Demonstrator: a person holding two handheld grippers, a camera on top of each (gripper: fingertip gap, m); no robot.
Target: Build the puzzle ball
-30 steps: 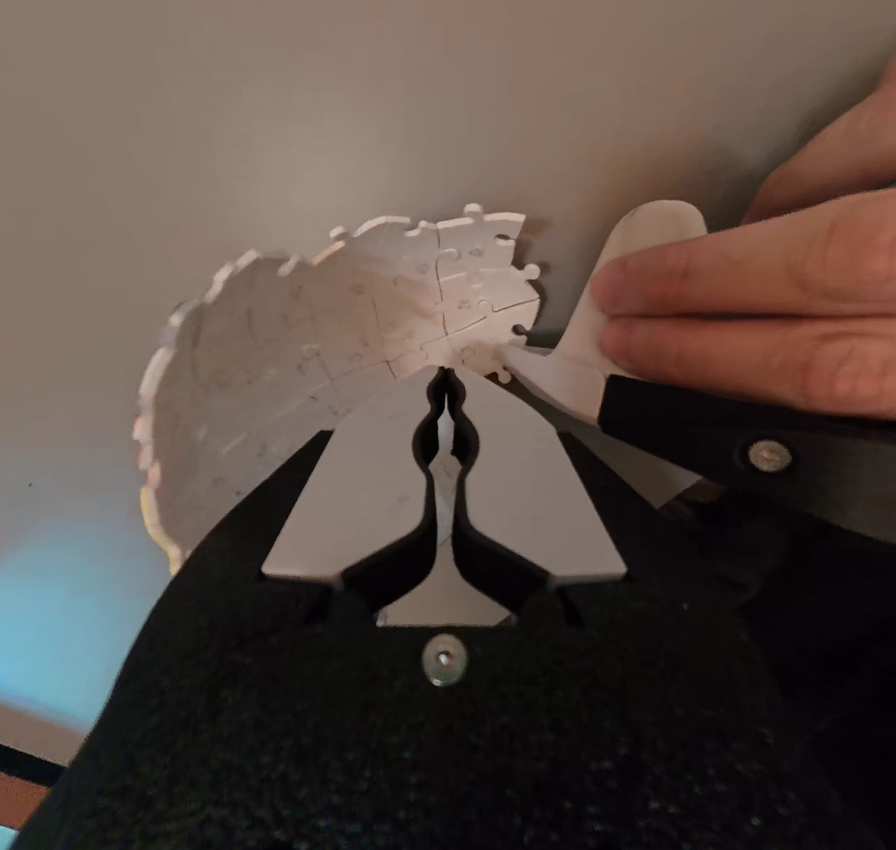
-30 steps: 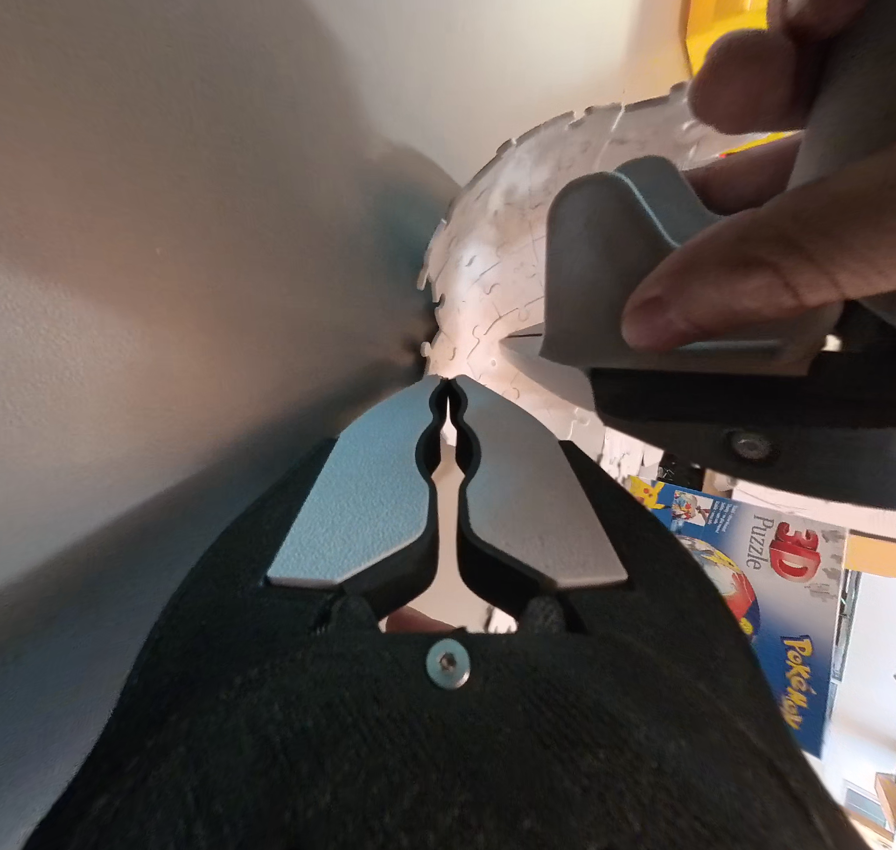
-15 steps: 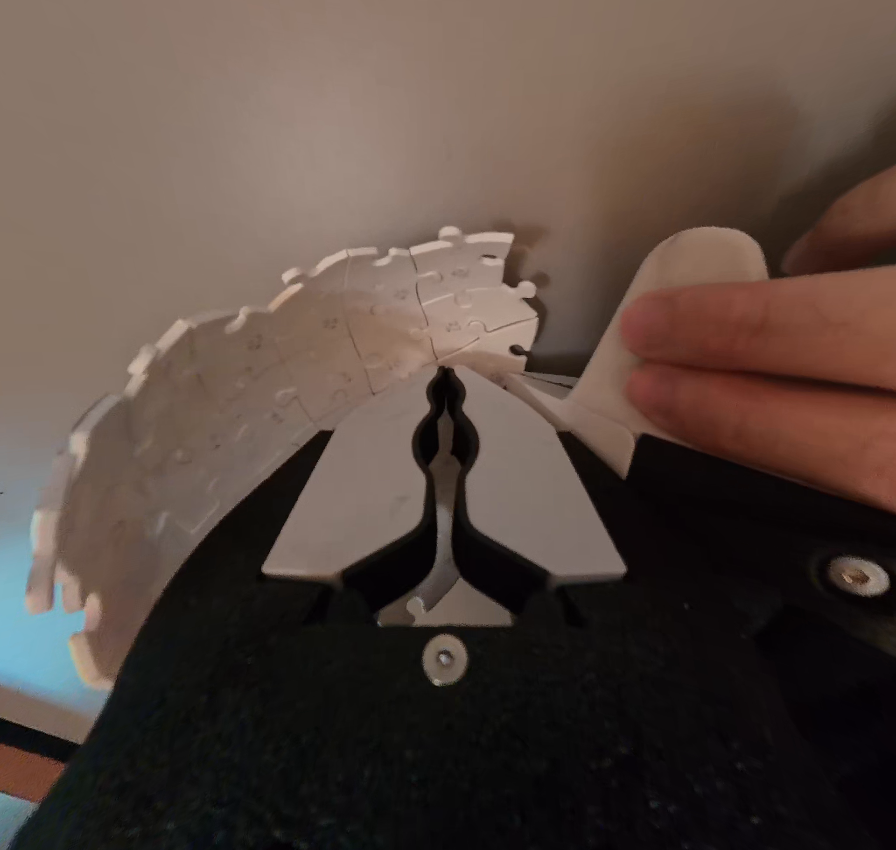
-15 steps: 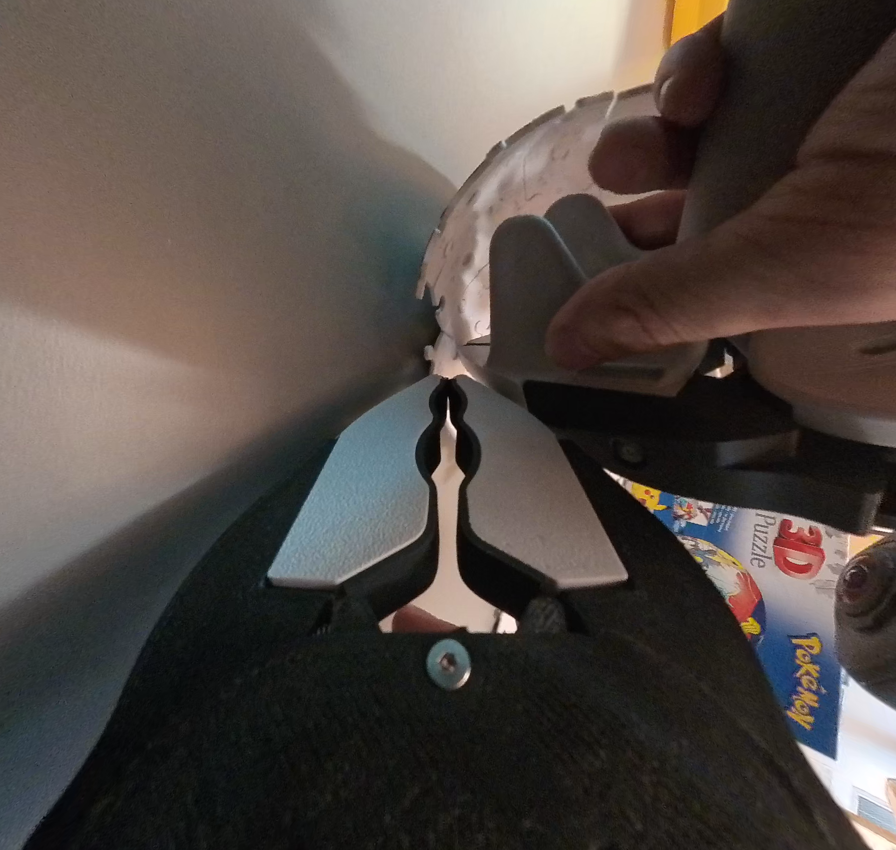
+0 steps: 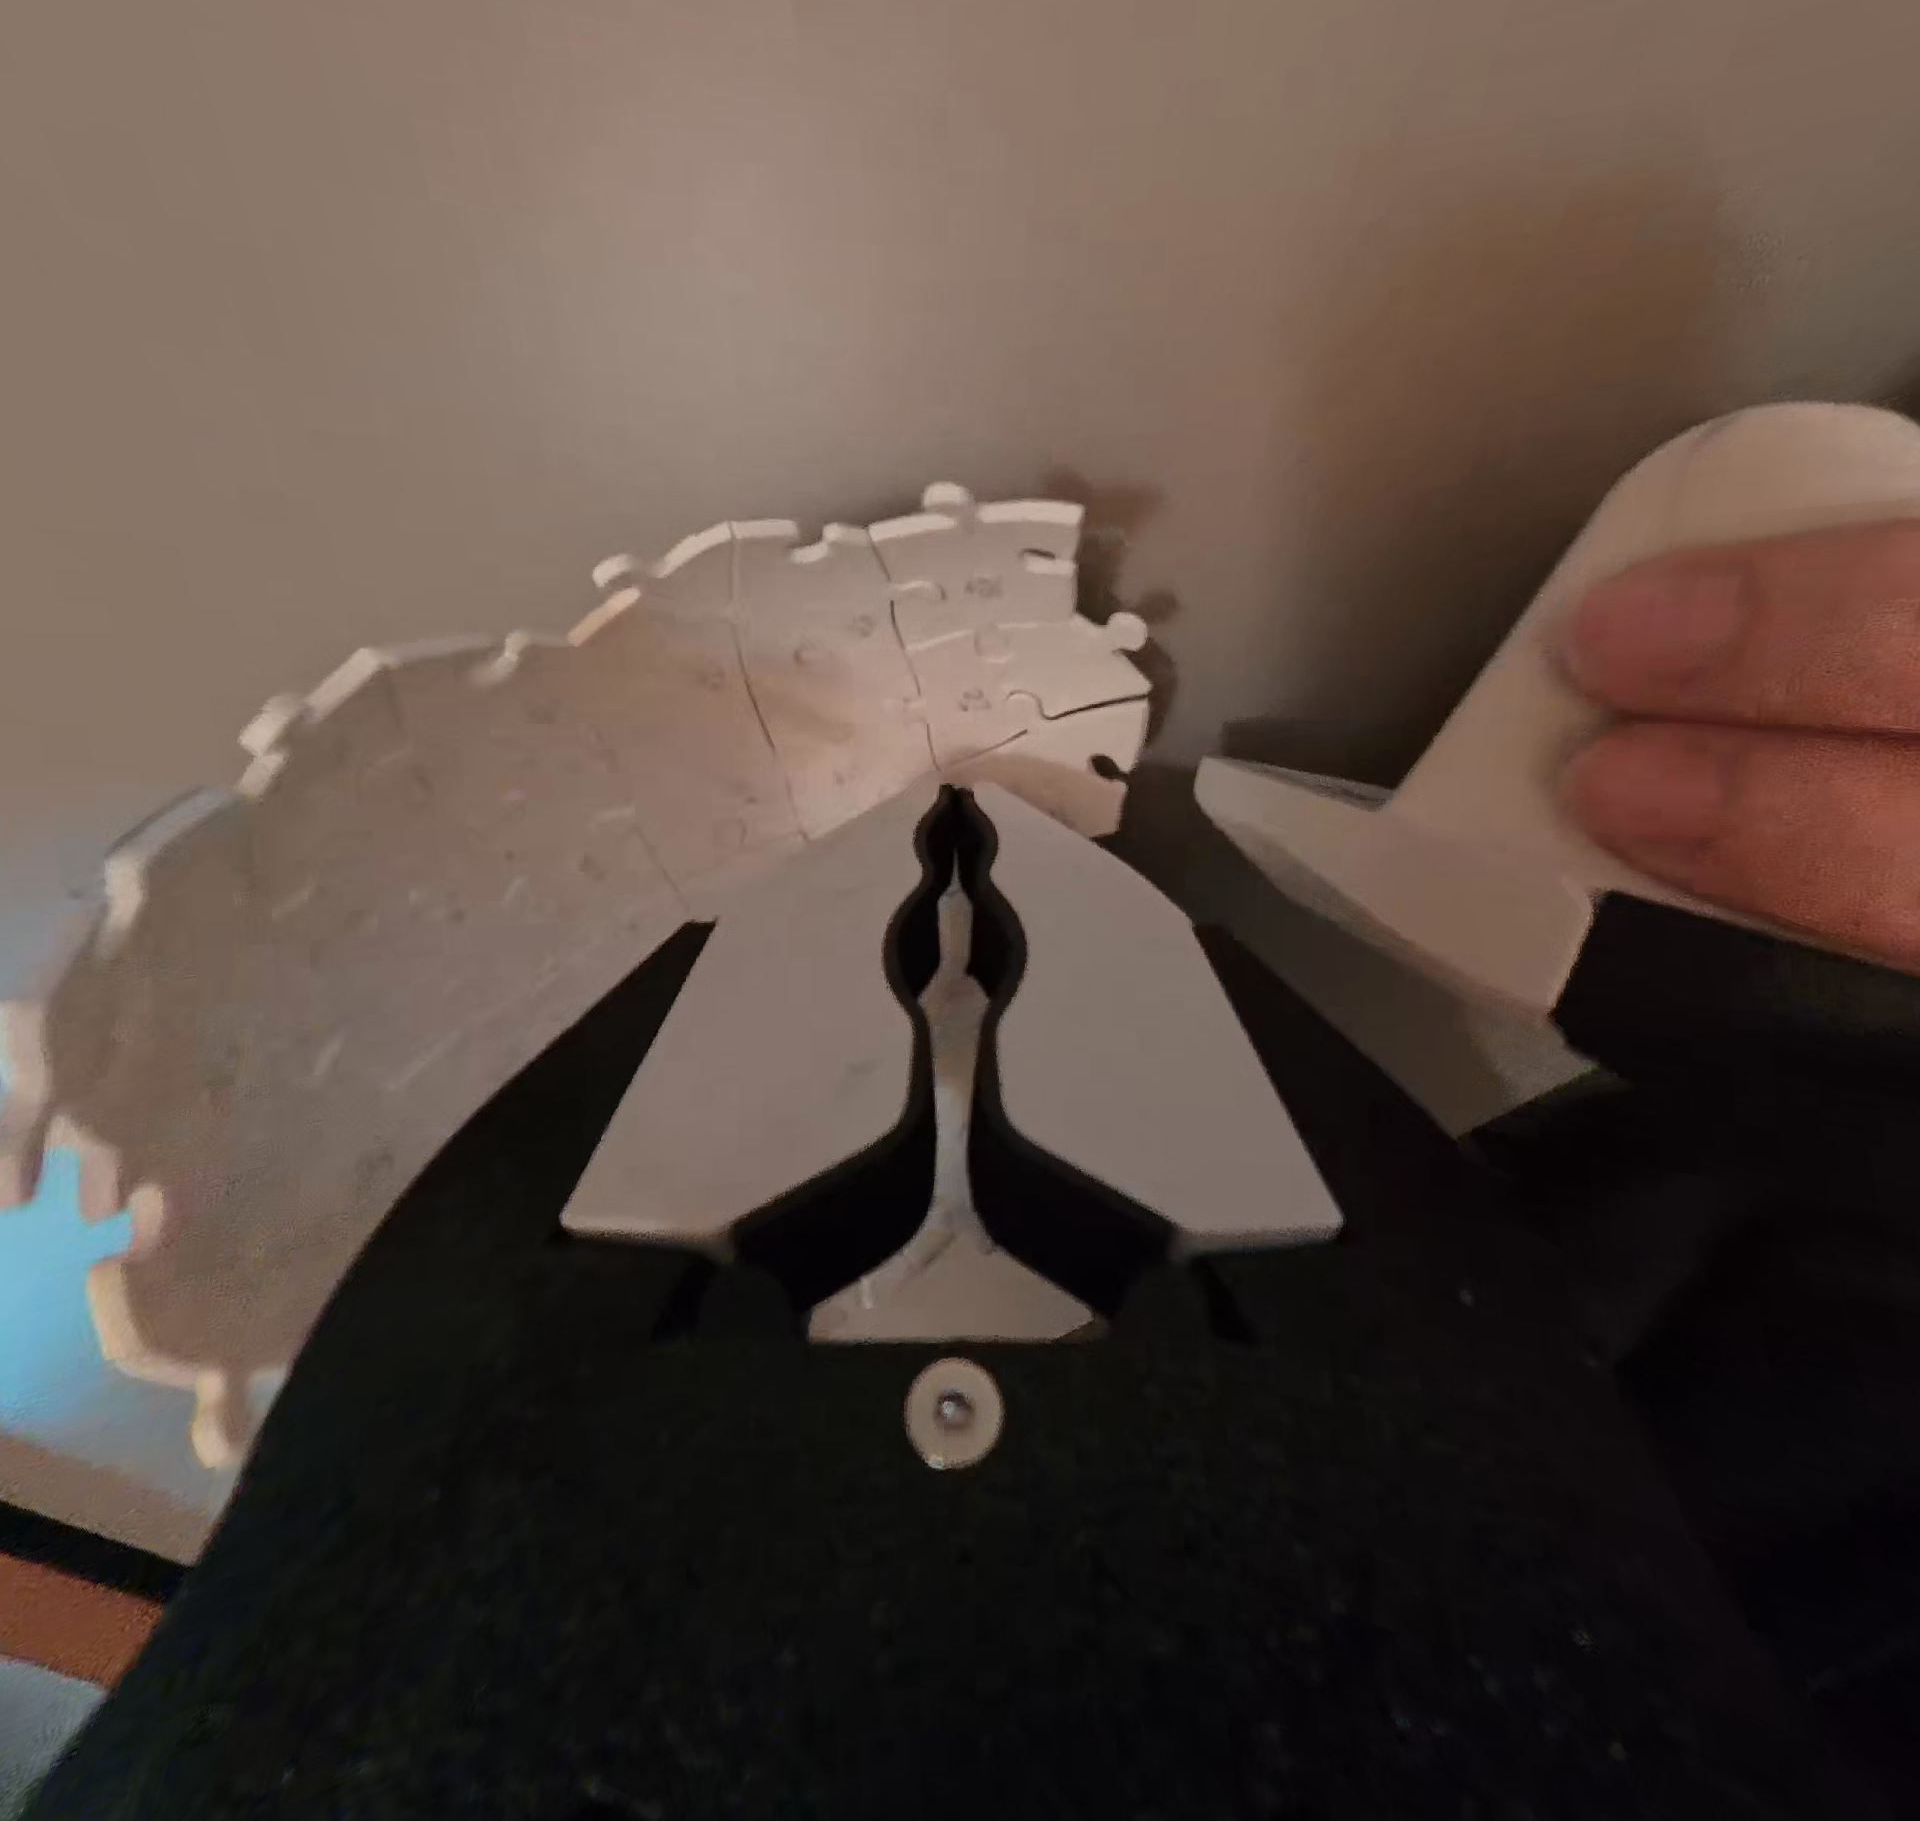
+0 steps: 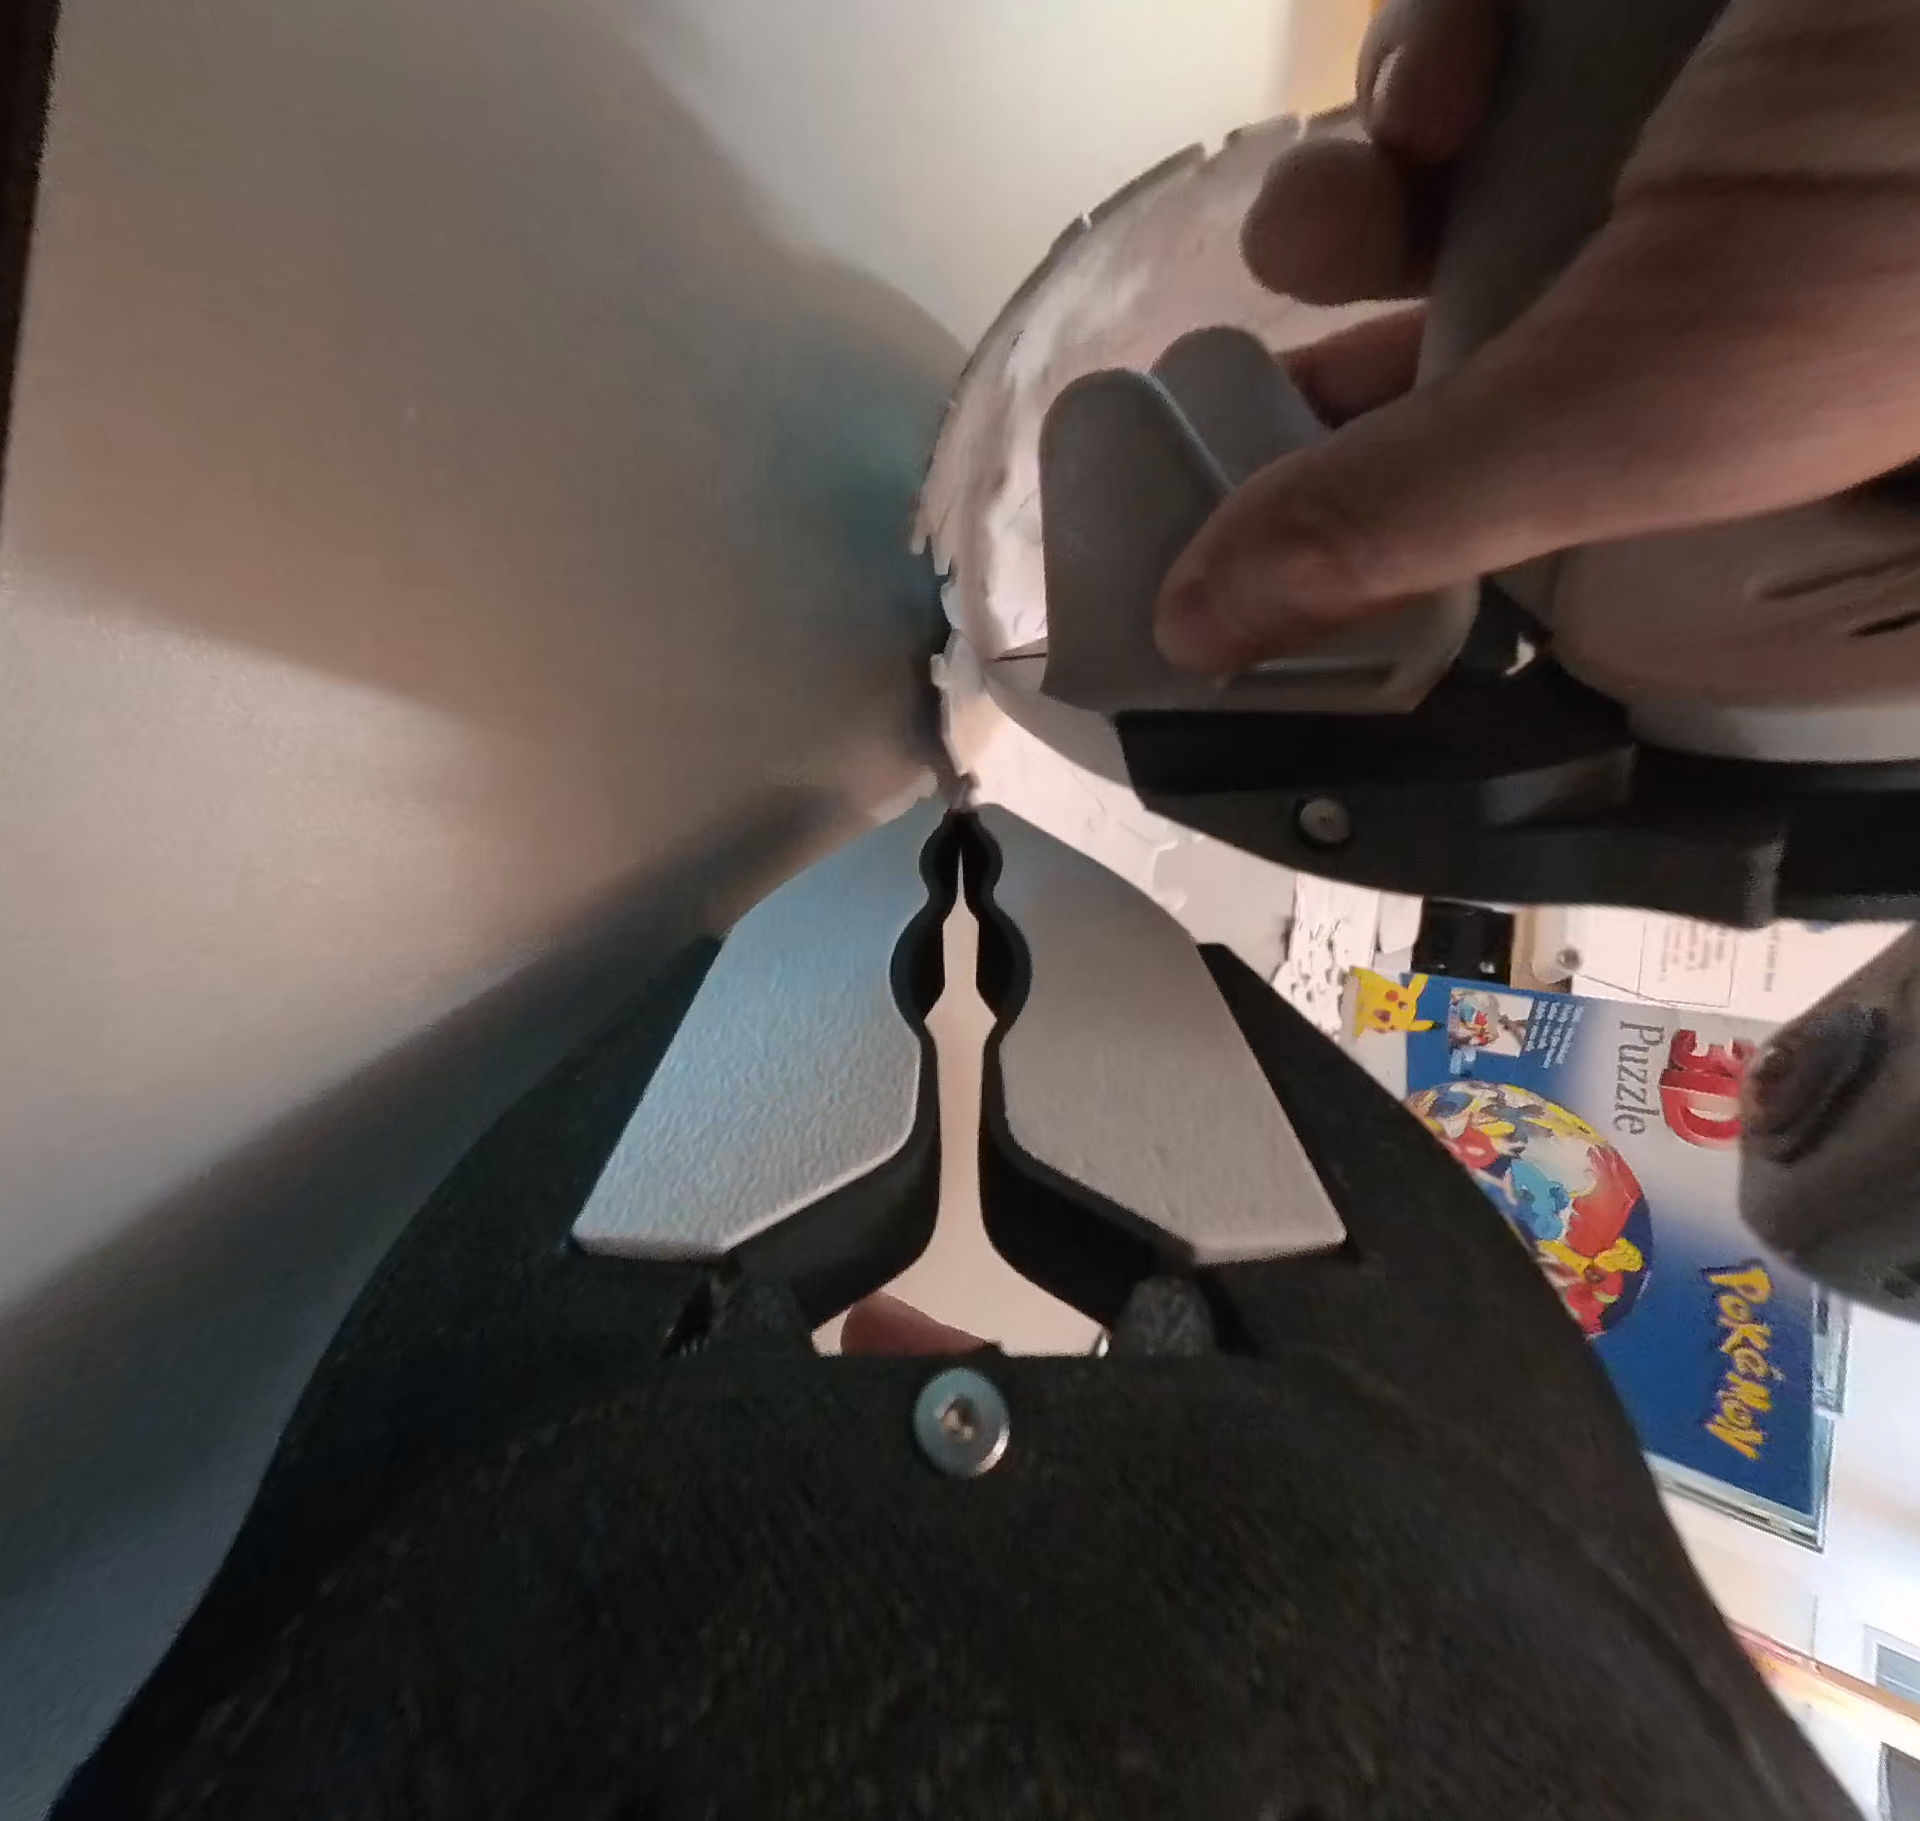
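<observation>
White, one curved puzzle shell (image 5: 582, 898) is being pinched by the left gripper (image 5: 954, 815), while the right gripper (image 6: 961, 821), closed, is touching its edge.

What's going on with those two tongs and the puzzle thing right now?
Left tongs shut on the curved puzzle shell, pinching its edge. Right tongs shut, tips at the shell's rim; grip on it unclear. Ball far from complete. Nothing in the way.

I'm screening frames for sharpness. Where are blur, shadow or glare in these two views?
Left wrist view: dim and warm; the puzzle shell is sharp near the left gripper, smeared at its left edge. Right wrist view: bright backlight, hand and shell rim blurred, broad soft shadows on the wall.
</observation>
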